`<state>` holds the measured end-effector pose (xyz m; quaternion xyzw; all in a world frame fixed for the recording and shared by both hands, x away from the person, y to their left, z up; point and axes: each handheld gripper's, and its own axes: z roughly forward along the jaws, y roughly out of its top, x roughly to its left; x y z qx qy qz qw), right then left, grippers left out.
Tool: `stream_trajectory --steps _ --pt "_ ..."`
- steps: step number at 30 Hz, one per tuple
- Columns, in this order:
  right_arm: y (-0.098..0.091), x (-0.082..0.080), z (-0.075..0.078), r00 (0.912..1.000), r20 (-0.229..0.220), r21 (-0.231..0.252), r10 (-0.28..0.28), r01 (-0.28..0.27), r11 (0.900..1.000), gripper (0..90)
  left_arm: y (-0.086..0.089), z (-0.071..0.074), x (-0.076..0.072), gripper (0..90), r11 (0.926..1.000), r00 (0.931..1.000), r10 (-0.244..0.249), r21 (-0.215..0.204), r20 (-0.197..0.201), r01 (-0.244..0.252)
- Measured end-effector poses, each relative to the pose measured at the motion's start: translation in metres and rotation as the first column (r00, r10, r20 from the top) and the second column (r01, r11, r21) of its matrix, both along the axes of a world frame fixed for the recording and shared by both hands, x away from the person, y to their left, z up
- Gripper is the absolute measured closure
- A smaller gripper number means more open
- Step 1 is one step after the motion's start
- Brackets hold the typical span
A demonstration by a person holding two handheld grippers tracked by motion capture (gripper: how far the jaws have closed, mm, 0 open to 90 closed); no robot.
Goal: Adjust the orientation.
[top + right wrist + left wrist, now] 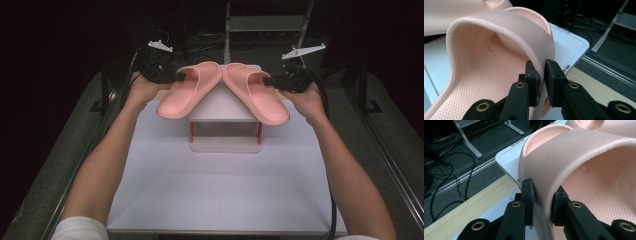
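While both slippers rest tilted against the white stand (224, 107), each is gripped at its outer strap edge by one gripper. No container appears; the stand is the only bearing surface, a white box-like block with red posts on a white table top (220, 190), and it carries the two slippers leaning on its left and right sides.

Left side: the left slipper (187, 90) is pink, with its toe end raised toward the top of the stand and its heel end hanging lower at the left. The left gripper (176, 77) pinches the strap of this slipper. The left gripper view shows the strap wall between the two black pads (529, 195), one pad outside and one inside the strap; whether both pads press fully cannot be told. The left forearm runs from the bottom left edge up to the gripper, hand wrapped round its body.

Right side: the right slipper (257, 92) mirrors the first, toes nearly touching the other pair of toes at the top of the stand. The right gripper (270, 81) pinches its strap edge, both pads close against the wall in the right gripper view. The right forearm rises from the bottom right edge, wrist bent inward.
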<state>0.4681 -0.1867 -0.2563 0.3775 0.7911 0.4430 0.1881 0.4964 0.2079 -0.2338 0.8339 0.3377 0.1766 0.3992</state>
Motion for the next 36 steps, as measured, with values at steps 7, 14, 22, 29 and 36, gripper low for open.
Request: stream_trajectory --steps 7,14,22,29,36 --pt "0.001 0.001 0.0 0.9998 -0.013 0.012 -0.014 0.014 0.9998 78.2 -0.006 -0.003 0.001 74.4 0.9999 0.9999 0.007 -0.013 -0.009 -0.007" --pt "0.002 0.001 0.001 0.9995 -0.019 0.022 -0.026 0.026 0.9994 76.9 -0.011 -0.004 0.002 73.2 0.9995 0.9998 0.013 -0.027 -0.013 -0.014" --pt "0.008 0.004 0.0 0.9987 -0.028 0.03 -0.043 0.044 0.9986 75.3 -0.018 -0.006 0.007 72.6 0.9987 0.9988 0.046 -0.023 -0.015 -0.046" --pt "0.013 0.007 0.0 0.9972 -0.031 0.045 -0.069 0.07 0.9966 74.2 -0.022 -0.009 0.011 71.7 0.9974 0.9978 0.062 -0.036 -0.023 -0.063" --pt "0.017 0.009 -0.001 0.9949 -0.038 0.059 -0.093 0.095 0.9937 73.4 -0.027 -0.011 0.014 70.6 0.9962 0.9971 0.071 -0.048 -0.027 -0.072"
